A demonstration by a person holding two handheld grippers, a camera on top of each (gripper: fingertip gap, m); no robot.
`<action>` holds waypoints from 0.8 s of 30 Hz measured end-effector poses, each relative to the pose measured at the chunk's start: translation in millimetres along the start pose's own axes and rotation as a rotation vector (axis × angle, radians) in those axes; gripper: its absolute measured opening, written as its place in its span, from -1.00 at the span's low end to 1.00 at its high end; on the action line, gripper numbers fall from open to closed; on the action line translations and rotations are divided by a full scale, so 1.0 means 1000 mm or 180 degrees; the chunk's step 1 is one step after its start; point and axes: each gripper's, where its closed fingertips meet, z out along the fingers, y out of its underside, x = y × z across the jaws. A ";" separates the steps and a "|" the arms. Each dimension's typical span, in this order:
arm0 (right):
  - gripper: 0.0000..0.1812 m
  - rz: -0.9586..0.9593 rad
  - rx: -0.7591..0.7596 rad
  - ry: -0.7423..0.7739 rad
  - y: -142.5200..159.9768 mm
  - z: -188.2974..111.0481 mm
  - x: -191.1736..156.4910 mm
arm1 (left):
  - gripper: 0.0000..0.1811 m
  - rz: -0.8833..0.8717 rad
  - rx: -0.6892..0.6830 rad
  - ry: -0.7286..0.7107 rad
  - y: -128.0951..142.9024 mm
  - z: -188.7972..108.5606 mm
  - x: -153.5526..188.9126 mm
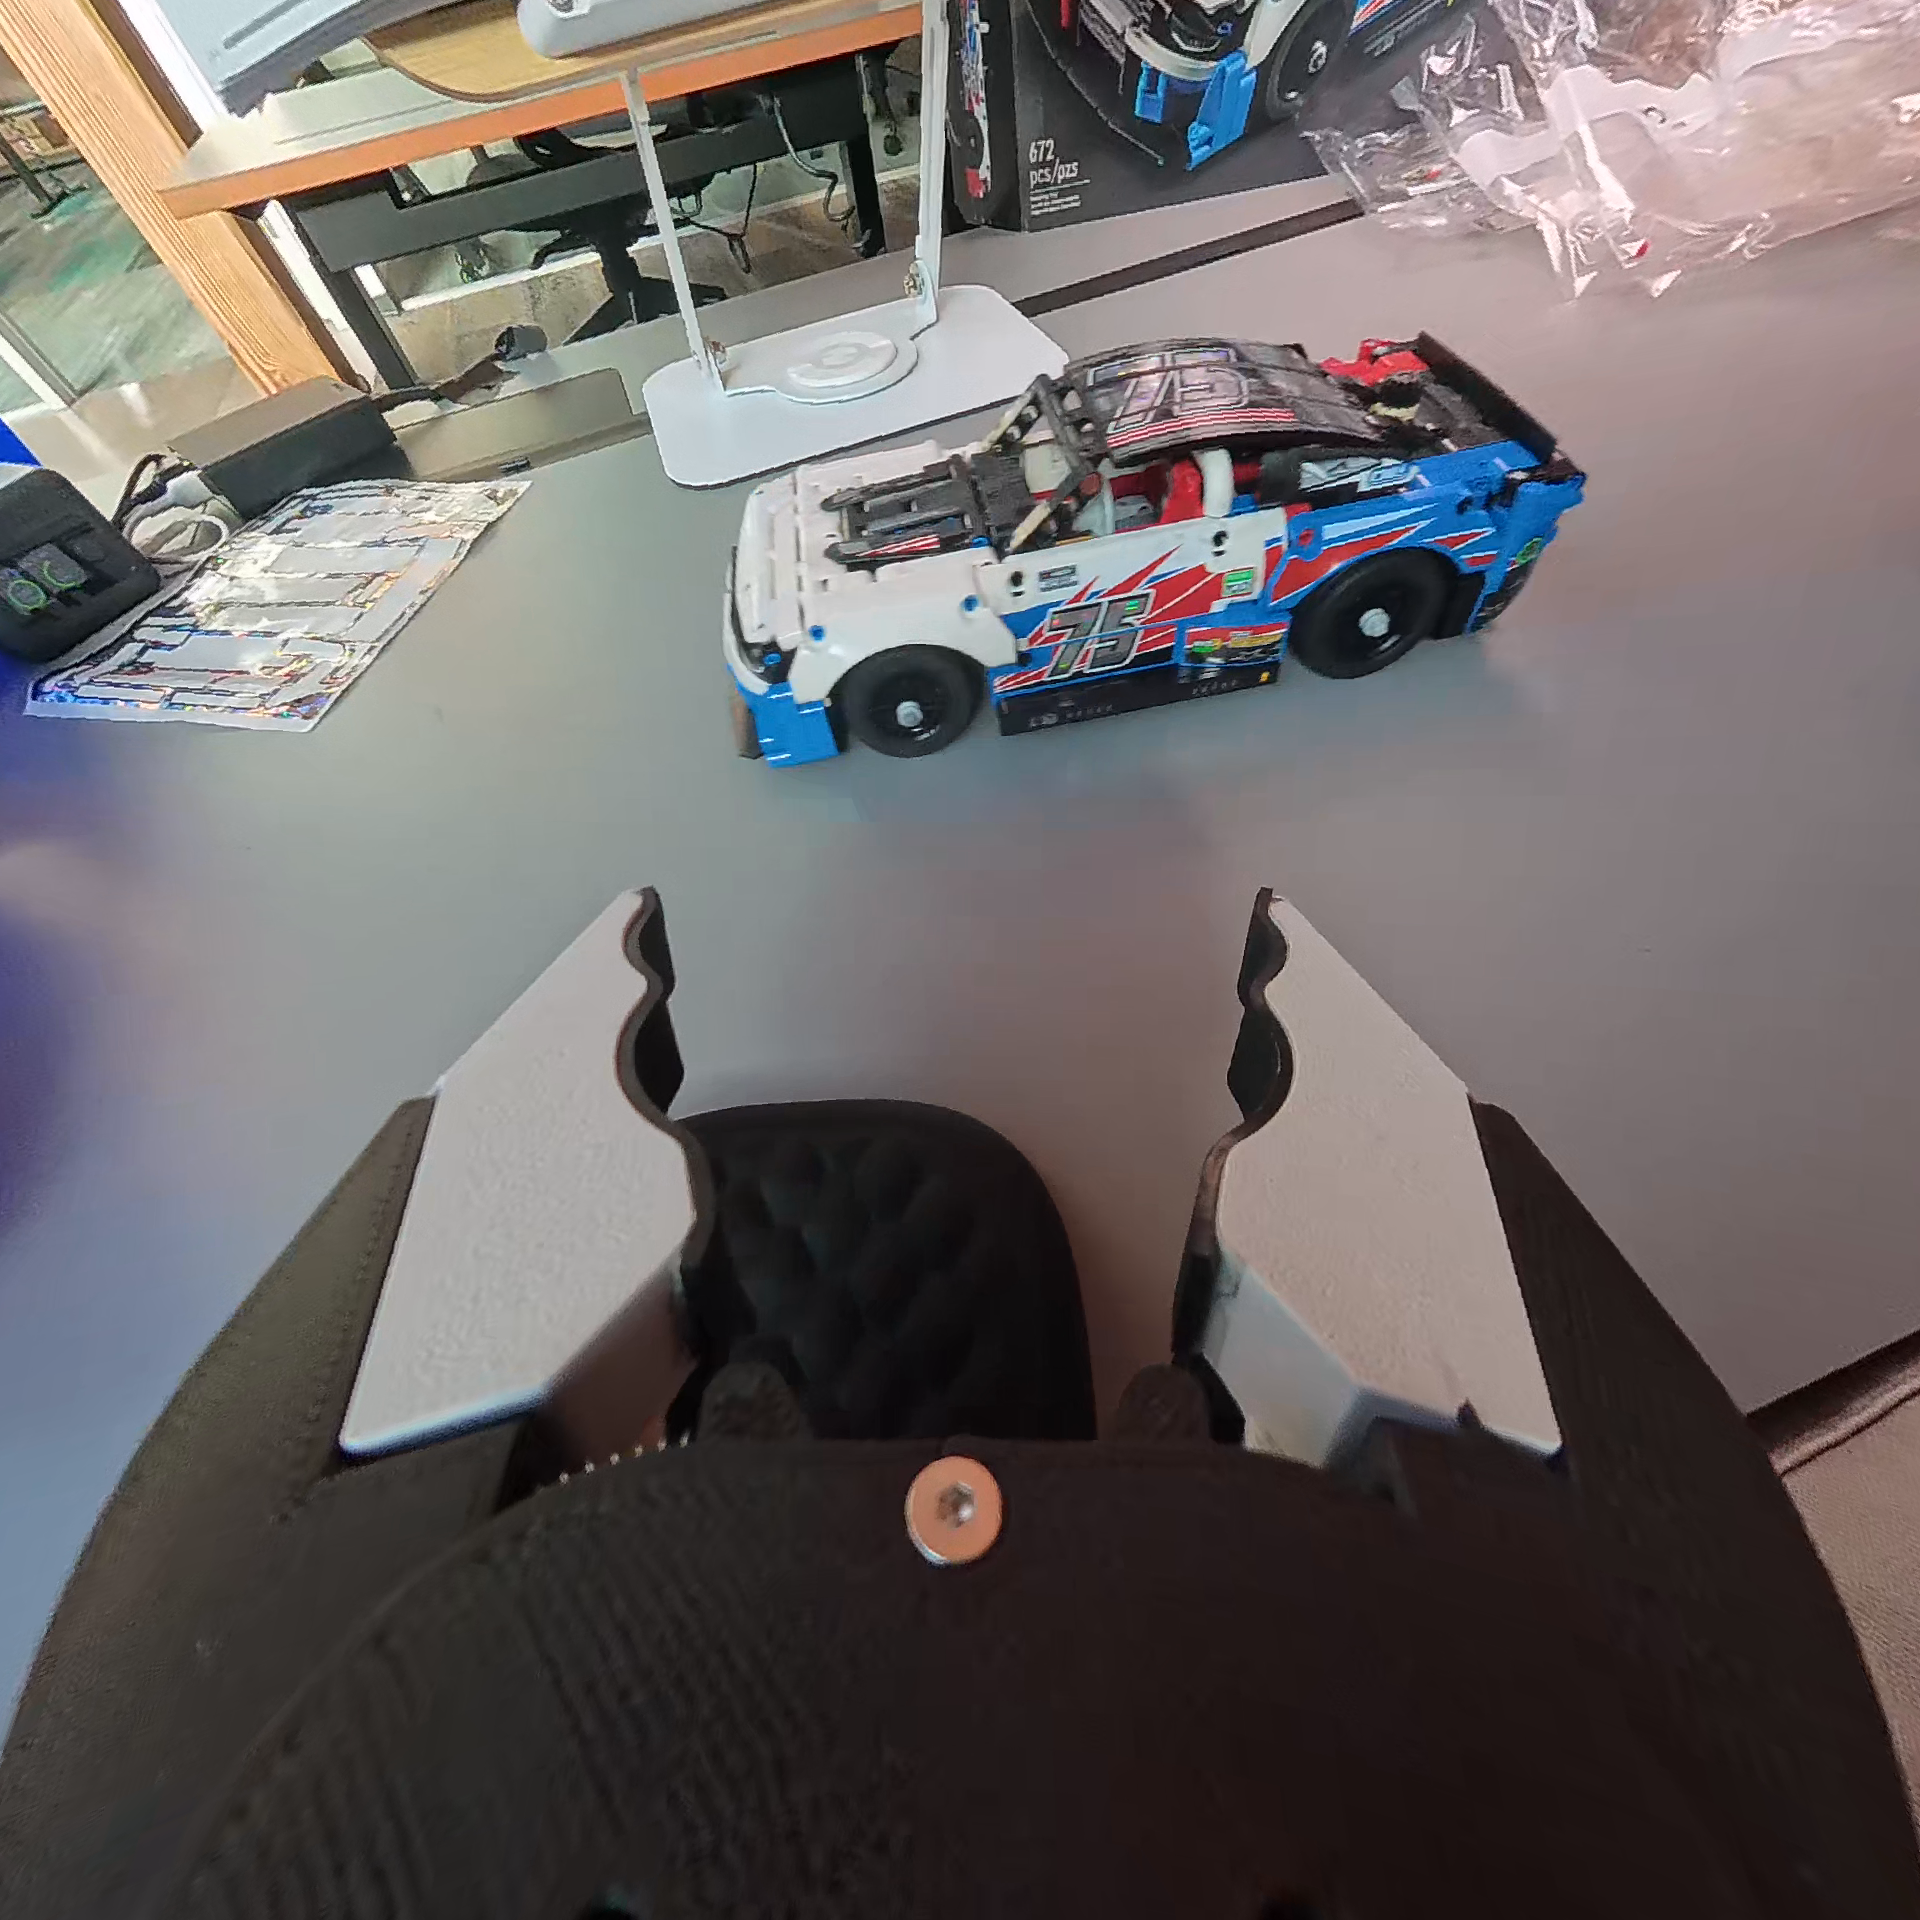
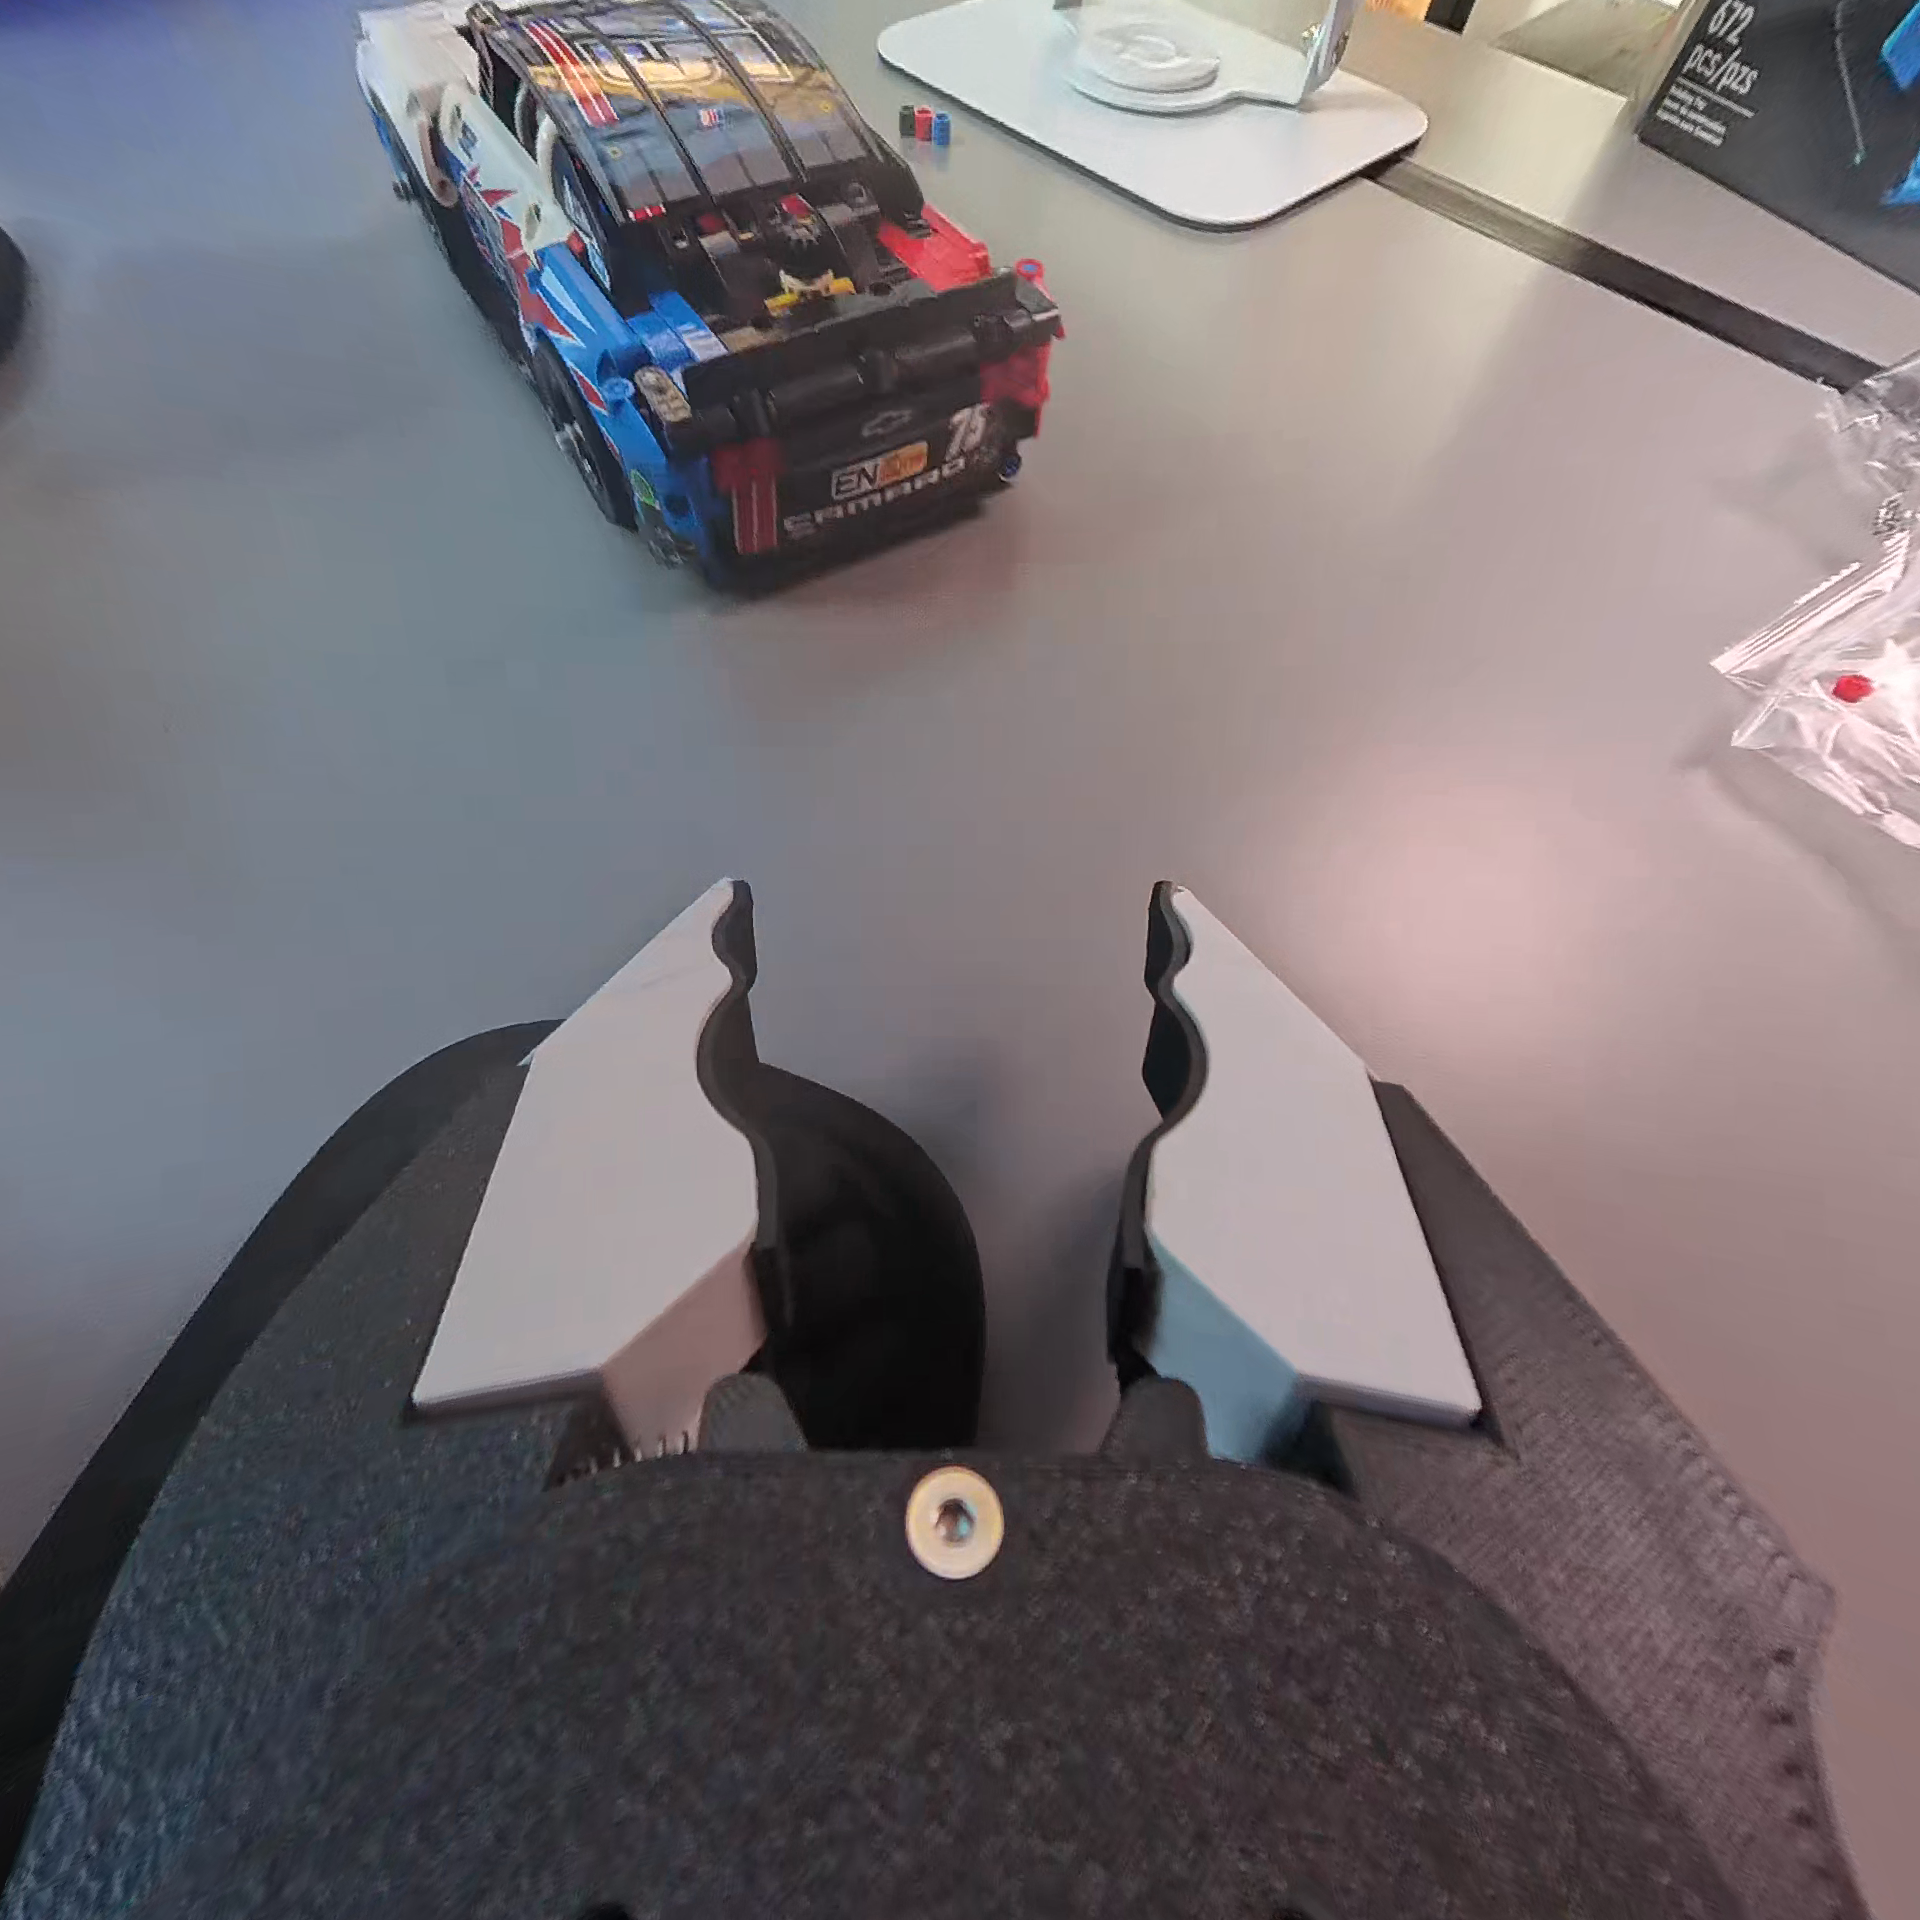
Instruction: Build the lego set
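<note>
you are holding the left claw (image 1: 956, 914) low over the grey desk (image 1: 520, 831), its two white fingers (image 1: 551, 1174) standing wide apart with nothing between them but bare desk. ahead of it the lego race car (image 1: 1143, 582) is sitting on all its wheels, side-on to you in the left wrist view, white nose pointing left and blue tail pointing right, well apart from the fingertips. its black striped roof panel (image 1: 1195, 400) is lying tilted over the cabin. just behind the car the flat white base of a stand (image 1: 987, 343) is resting on the desk, and to the left a shiny sticker sheet (image 1: 281, 603) is lying flat near a black case (image 1: 52, 571). the dark set box (image 1: 1122, 114) is standing at the back, with crumpled clear plastic bags (image 1: 1621, 135) beside it on the right. you are holding the right claw (image 2: 951, 894) over the desk (image 2: 1247, 623) as well, its fingers (image 2: 623, 1153) parted a little less widely and gripping nothing. from the right wrist view you are looking at the car (image 2: 707, 301) from behind, its black rear end facing the claw and still well apart from it. three tiny loose pieces (image 2: 925, 123), red, black and blue, are lying just beside the car's far side, near the stand base (image 2: 1226, 156). a clear bag holding a small red piece (image 2: 1851, 686) is lying at the right edge.
</note>
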 end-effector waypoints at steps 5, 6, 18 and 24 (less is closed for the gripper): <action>-0.18 -0.0035 0.0019 0.0021 0.000 -0.002 -0.001 | 0.18 -0.0042 -0.0001 -0.0039 0.001 -0.001 -0.009; -0.18 -0.0029 0.0021 0.0023 0.001 -0.002 -0.001 | 0.18 -0.0048 -0.0003 -0.0049 0.001 -0.001 -0.010; -0.18 -0.0049 0.0044 0.0050 0.000 -0.003 -0.001 | 0.17 -0.0059 -0.0032 -0.0098 0.005 -0.001 -0.018; -0.18 -0.0059 0.0052 0.0069 0.000 -0.003 -0.001 | 0.17 -0.0056 -0.0046 -0.0110 0.007 0.000 -0.020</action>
